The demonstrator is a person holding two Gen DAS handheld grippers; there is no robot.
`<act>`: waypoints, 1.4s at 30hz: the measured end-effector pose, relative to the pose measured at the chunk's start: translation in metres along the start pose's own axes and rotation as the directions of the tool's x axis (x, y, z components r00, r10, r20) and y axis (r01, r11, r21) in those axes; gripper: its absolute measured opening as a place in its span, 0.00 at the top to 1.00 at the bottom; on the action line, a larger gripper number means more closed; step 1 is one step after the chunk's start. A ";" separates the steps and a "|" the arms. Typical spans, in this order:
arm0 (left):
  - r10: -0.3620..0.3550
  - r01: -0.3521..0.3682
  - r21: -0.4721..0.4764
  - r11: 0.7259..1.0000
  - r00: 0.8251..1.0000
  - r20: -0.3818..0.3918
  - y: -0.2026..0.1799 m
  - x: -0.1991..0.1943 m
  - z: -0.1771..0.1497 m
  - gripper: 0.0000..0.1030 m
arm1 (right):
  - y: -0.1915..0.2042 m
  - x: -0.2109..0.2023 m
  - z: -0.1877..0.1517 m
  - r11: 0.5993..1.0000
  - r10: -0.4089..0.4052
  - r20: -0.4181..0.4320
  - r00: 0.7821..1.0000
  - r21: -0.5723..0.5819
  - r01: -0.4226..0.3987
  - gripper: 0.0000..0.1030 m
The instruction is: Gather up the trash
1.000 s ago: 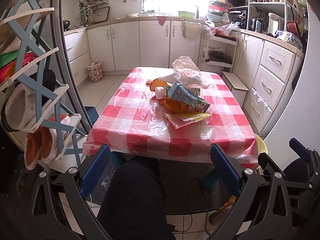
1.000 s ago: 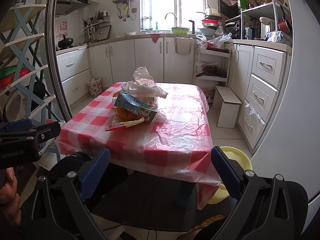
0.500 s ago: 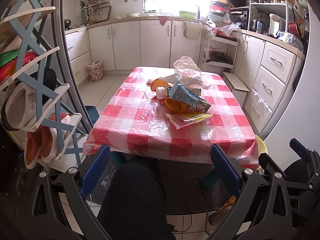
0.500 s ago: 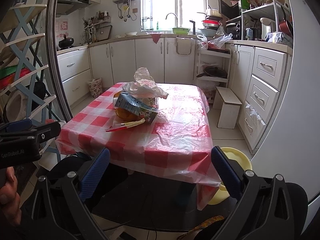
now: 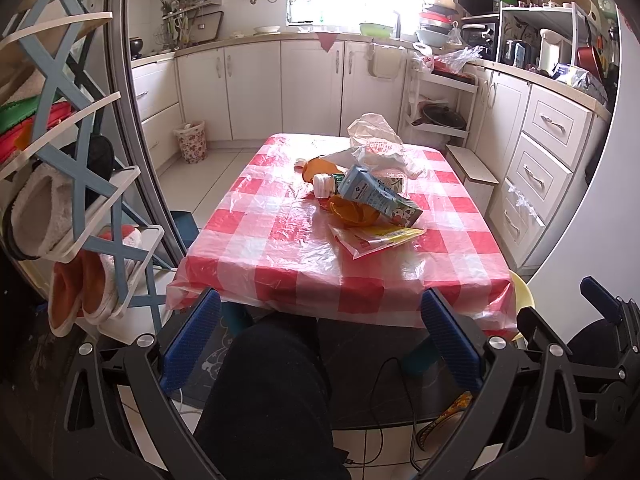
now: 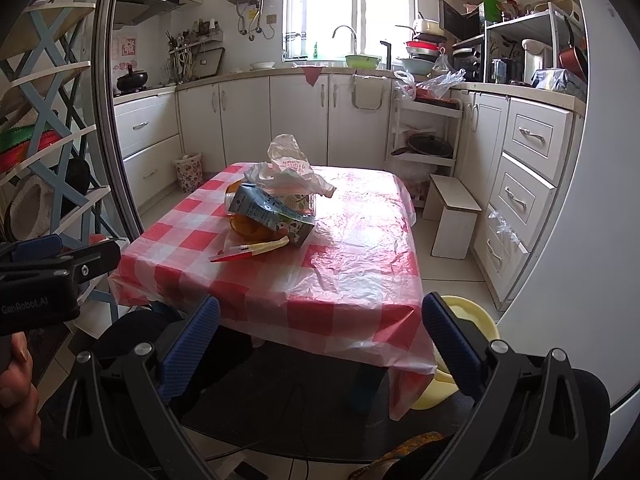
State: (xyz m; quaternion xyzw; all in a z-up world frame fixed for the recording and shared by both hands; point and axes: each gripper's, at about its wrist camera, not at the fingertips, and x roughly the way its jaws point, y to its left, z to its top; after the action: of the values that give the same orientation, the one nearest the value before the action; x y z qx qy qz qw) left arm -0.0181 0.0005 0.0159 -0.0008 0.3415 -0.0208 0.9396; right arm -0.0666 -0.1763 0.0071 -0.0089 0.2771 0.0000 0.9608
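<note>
Low desk (image 5: 280, 256) under a red-and-white checked plastic cover, glossy and creased, its thin edges hanging loose over the sides.

Trash sits in one heap near the desk's middle, toward the far half:
- Carton (image 5: 378, 196), blue-grey printed cardboard, box-shaped with a folded gable end, lying tilted on top of the orange bowl (image 5: 352, 214). In the right wrist view the carton (image 6: 272, 212) covers most of the bowl.
- Bowl: round, smooth orange plastic, partly hidden.
- Flat wrapper (image 5: 376, 238), yellow and red foil-like packet, lying on the cover just in front of the bowl, one corner tucked beneath it.
- Small bottle (image 5: 326, 186) with a white ribbed cap, on its side, touching the carton's far end.
- Crumpled plastic bag (image 5: 378, 146), thin, white and translucent with red print, bunched up behind the heap.

Left gripper (image 5: 320, 336): released, blue ribbed pads wide apart, nothing between them, held low before the desk's near edge above a knee in dark cloth. Right gripper (image 6: 320, 336): likewise spread and empty, short of the desk's near corner.

Yellow plastic basin (image 6: 472, 320) on the tiled floor beside the desk's right corner. Flower-patterned bin (image 5: 192, 142) by the far cupboards.
</note>
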 end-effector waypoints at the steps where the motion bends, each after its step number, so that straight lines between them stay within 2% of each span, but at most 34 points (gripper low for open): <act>1: 0.001 -0.001 0.002 1.000 1.000 0.000 0.000 0.000 0.000 0.06 | 0.000 0.000 0.000 1.000 0.000 0.000 1.000 0.000 0.000 0.06; 8: 0.014 -0.014 0.017 1.000 1.000 0.008 0.000 0.000 0.000 0.06 | -0.002 0.002 -0.002 1.000 0.012 0.006 1.000 0.002 -0.012 0.06; 11: 0.022 -0.023 0.057 0.998 0.999 0.025 -0.003 0.006 0.004 0.06 | -0.002 0.005 -0.003 1.000 0.017 0.007 1.000 0.002 -0.017 0.06; 16: 0.037 -0.039 0.149 0.988 0.999 0.018 -0.009 0.040 0.014 0.06 | -0.001 0.018 -0.006 1.000 0.024 -0.010 1.000 -0.016 -0.025 0.06; 20: 0.003 0.002 0.229 0.973 1.000 -0.020 -0.019 0.075 0.018 0.06 | -0.006 0.027 -0.006 1.000 0.020 -0.021 1.000 -0.020 -0.020 0.06; 22: -0.008 0.012 0.309 0.951 1.000 -0.014 -0.030 0.088 0.017 0.06 | -0.011 0.032 -0.005 1.000 0.017 -0.022 1.000 -0.015 -0.018 0.06; 25: 0.000 -0.004 0.444 0.896 1.000 0.010 -0.052 0.104 0.014 0.06 | -0.017 0.038 -0.002 1.000 0.020 -0.021 1.000 -0.001 -0.020 0.06; 27: 0.018 -0.037 0.538 0.842 0.999 0.041 -0.070 0.115 0.012 0.06 | -0.020 0.042 0.001 1.000 0.021 -0.018 1.000 0.000 -0.021 0.06; 29: 0.022 -0.051 0.600 0.798 0.998 0.056 -0.085 0.128 0.011 0.06 | -0.022 0.044 0.002 1.000 0.017 -0.013 1.000 -0.005 -0.018 0.06; 31: 0.021 -0.045 0.628 0.777 0.999 0.046 -0.093 0.141 0.011 0.08 | -0.025 0.046 0.003 1.000 0.010 -0.013 1.000 -0.009 -0.010 0.06; 33: 0.015 -0.021 0.639 0.769 1.000 0.015 -0.101 0.159 0.013 0.16 | -0.029 0.049 0.002 1.000 0.003 -0.021 1.000 -0.005 -0.003 0.06; 34: 0.011 -0.004 0.636 0.771 1.000 -0.007 -0.101 0.166 0.014 0.26 | -0.032 0.051 0.002 1.000 0.001 -0.029 1.000 0.000 -0.001 0.06; 35: -0.004 0.028 0.628 0.777 0.999 -0.040 -0.102 0.173 0.015 0.40 | -0.034 0.053 0.001 1.000 0.000 -0.036 0.999 0.004 0.000 0.06; 36: -0.036 0.082 0.609 0.789 0.996 -0.087 -0.102 0.182 0.018 0.46 | -0.036 0.055 0.001 1.000 -0.001 -0.042 0.999 0.007 0.001 0.06; 38: -0.094 0.164 0.562 0.811 0.984 -0.152 -0.099 0.192 0.020 0.83 | -0.037 0.061 0.004 1.000 0.002 -0.057 0.998 0.008 -0.002 0.06; 39: -0.121 0.199 0.520 0.830 0.976 -0.180 -0.095 0.196 0.023 0.87 | -0.037 0.064 0.005 1.000 0.006 -0.061 0.998 0.005 -0.005 0.06; 41: -0.172 0.240 0.438 0.866 0.967 -0.189 -0.084 0.199 0.029 0.95 | -0.035 0.070 0.010 1.000 0.014 -0.066 0.998 -0.017 -0.015 0.06; 42: -0.198 0.255 0.368 0.894 0.962 -0.188 -0.073 0.199 0.032 0.95 | -0.032 0.075 0.014 0.999 0.017 -0.067 0.998 -0.036 -0.020 0.06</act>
State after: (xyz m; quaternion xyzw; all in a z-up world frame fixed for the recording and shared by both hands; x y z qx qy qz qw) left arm 0.1525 -0.0803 -0.0859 0.1473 0.3957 -0.1976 0.8847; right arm 0.0044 -0.2089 -0.0202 -0.0236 0.3090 0.0137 0.9507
